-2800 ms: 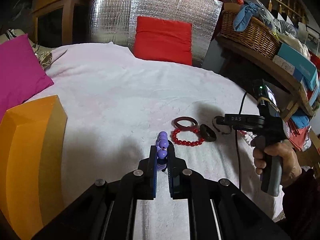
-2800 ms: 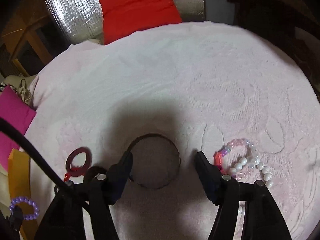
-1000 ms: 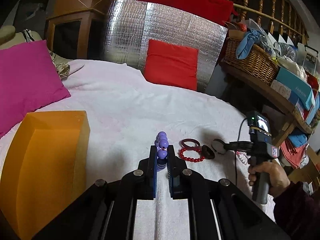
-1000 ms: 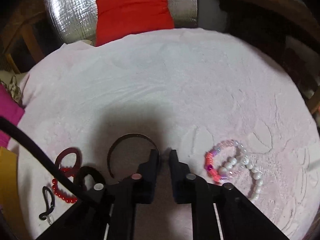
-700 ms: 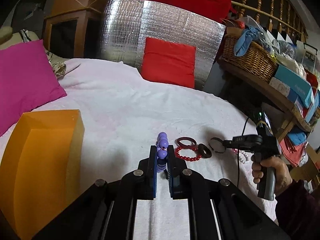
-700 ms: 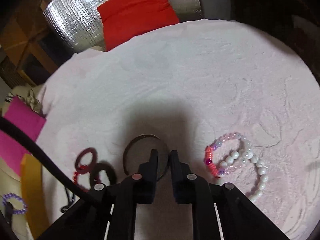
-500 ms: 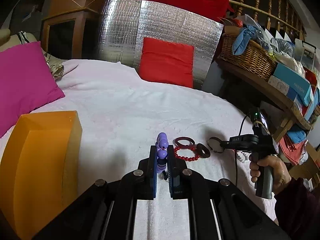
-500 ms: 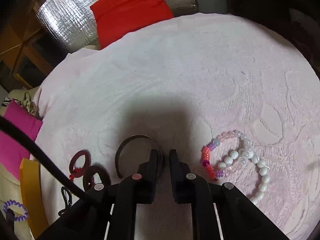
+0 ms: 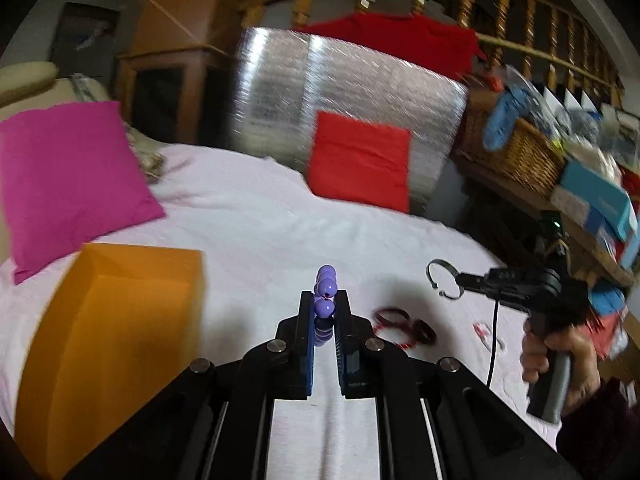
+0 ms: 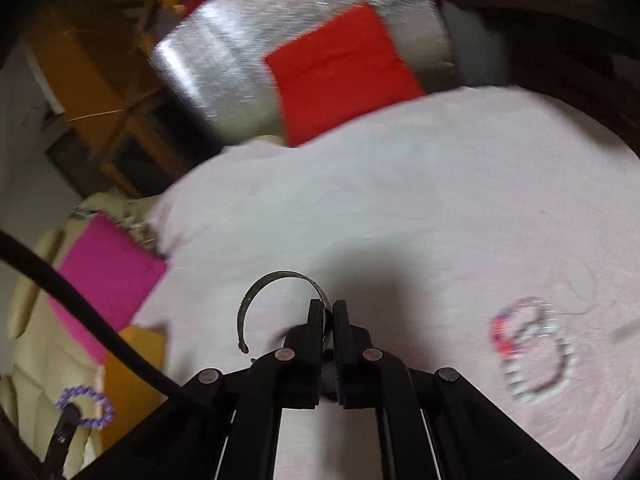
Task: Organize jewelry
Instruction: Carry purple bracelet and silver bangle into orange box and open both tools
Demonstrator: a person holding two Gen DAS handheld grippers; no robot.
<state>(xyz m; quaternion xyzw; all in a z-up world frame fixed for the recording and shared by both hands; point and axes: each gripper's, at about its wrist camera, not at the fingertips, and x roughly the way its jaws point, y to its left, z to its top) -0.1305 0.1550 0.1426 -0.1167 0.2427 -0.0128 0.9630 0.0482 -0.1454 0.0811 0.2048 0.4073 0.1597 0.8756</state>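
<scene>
My left gripper (image 9: 325, 304) is shut on a purple bead bracelet (image 9: 325, 286), held above the pale pink bedspread (image 9: 280, 232), right of an open orange box (image 9: 108, 340). My right gripper (image 10: 327, 311) is shut on a dark open metal bangle (image 10: 262, 294) and holds it in the air; it also shows in the left wrist view (image 9: 442, 280). A dark red ring and red bead bracelet (image 9: 394, 320) lie on the bedspread. A pink and white bead bracelet (image 10: 532, 350) lies right of the right gripper. The purple bracelet also shows at the lower left of the right wrist view (image 10: 86, 406).
A magenta cushion (image 9: 68, 176) lies at the far left and a red cushion (image 9: 360, 160) leans on a silver foil panel (image 9: 352, 92) at the back. A wicker basket (image 9: 516, 152) and boxes sit on a shelf at the right.
My right gripper closed on the metal bangle and has lifted it off the bedspread. My left gripper has kept hold of the purple bracelet and risen beside the orange box.
</scene>
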